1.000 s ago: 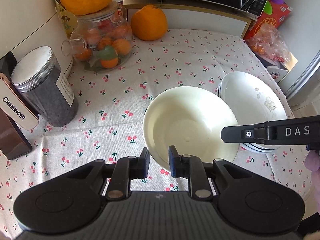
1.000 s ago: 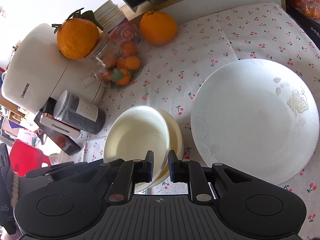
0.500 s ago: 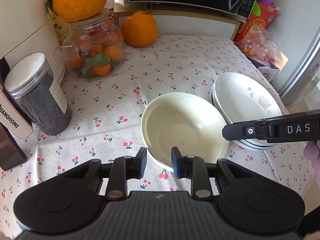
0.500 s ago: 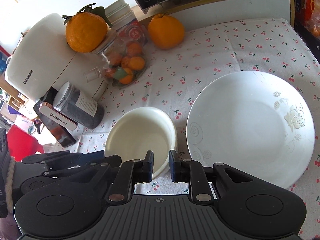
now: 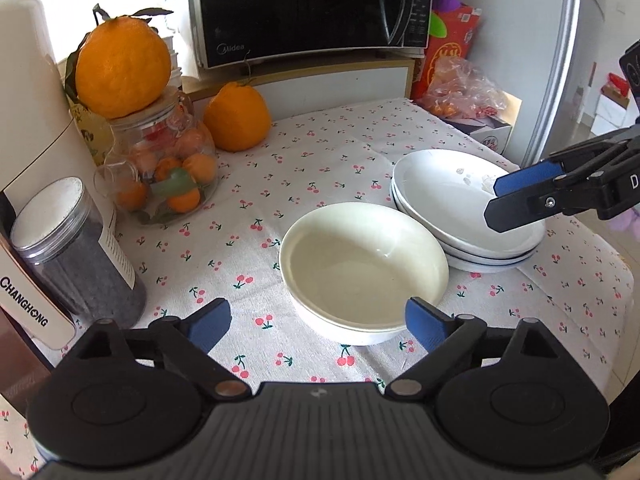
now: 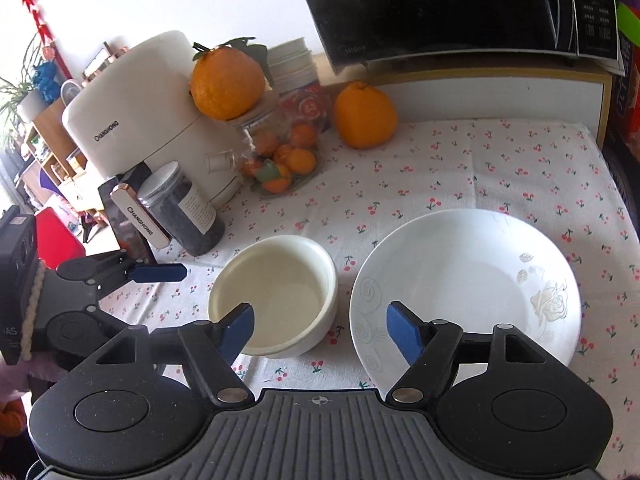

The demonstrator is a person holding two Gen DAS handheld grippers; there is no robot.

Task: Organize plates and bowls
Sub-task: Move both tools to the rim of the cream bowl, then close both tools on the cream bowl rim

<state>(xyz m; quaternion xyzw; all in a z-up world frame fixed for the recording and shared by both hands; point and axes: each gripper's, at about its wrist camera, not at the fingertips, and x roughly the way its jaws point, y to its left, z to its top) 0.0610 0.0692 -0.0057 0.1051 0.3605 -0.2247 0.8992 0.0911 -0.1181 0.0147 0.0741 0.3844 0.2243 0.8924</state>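
Both my claws are opening, nothing between them; the cream bowls [image 5: 362, 276] sit just ahead of my left claw [image 5: 316, 322], nearer than my right claw [image 6: 320, 332].

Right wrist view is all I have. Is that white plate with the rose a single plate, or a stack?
Observer: It's a stack of plates. The left wrist view shows several rims, one on another.
Operator: And the cream bowl, is it alone?
Observer: The cream bowl shows a second rim under its near-left edge, so it looks nested in another bowl.
Operator: Is there anything beyond the plates?
Observer: A clear plastic bag of small oranges sits beyond them.
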